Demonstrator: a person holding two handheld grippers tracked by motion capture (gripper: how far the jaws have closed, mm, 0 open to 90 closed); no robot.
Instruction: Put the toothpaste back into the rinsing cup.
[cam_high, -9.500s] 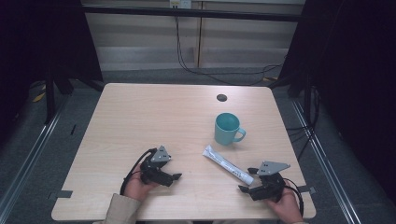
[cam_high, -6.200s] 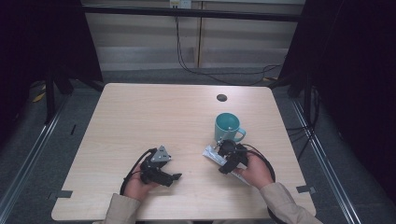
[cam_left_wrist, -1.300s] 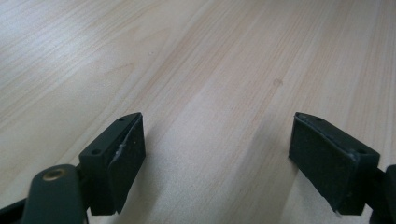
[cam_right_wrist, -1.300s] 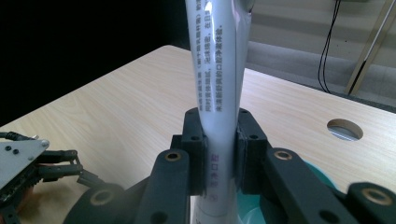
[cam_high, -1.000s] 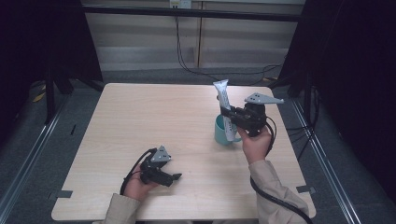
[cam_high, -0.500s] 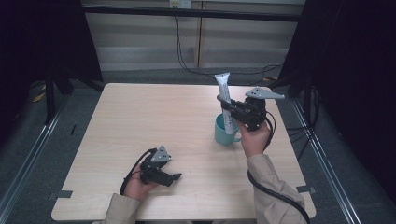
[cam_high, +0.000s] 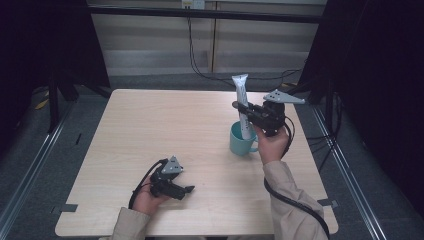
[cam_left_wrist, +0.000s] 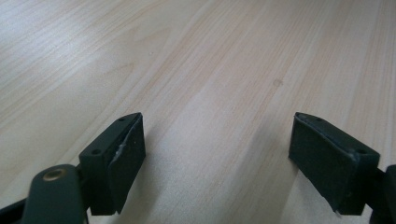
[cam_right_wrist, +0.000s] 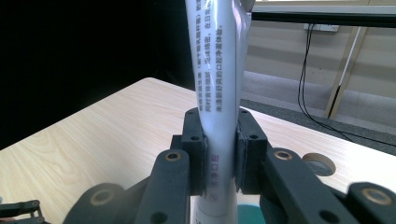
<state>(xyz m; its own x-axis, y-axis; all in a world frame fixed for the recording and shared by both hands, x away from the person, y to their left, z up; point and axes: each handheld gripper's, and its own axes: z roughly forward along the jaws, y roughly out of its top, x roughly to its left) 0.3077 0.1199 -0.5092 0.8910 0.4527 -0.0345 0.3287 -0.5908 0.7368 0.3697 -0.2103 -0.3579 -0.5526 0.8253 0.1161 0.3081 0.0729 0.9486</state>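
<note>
Pale wood tabletop (cam_high: 165, 125) fills the scene, with dark curtains to either side and a grey wall behind. Near its right edge stands a teal mug (cam_high: 241, 141). Right tongs (cam_high: 246, 111), raised just above the mug, pinch a white tube (cam_high: 241, 102) at mid-length; the tube stands upright with its lower end inside the mug. Left tongs (cam_high: 186, 190) rest on the tabletop well apart from the mug, toward the near edge, jaws spread wide and holding nothing.

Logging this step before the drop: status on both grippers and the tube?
Right hand-held gripper shut on white tube, upright, lower end in the teal mug. Left hand-held gripper open, low over table. Nothing in the way.
</note>
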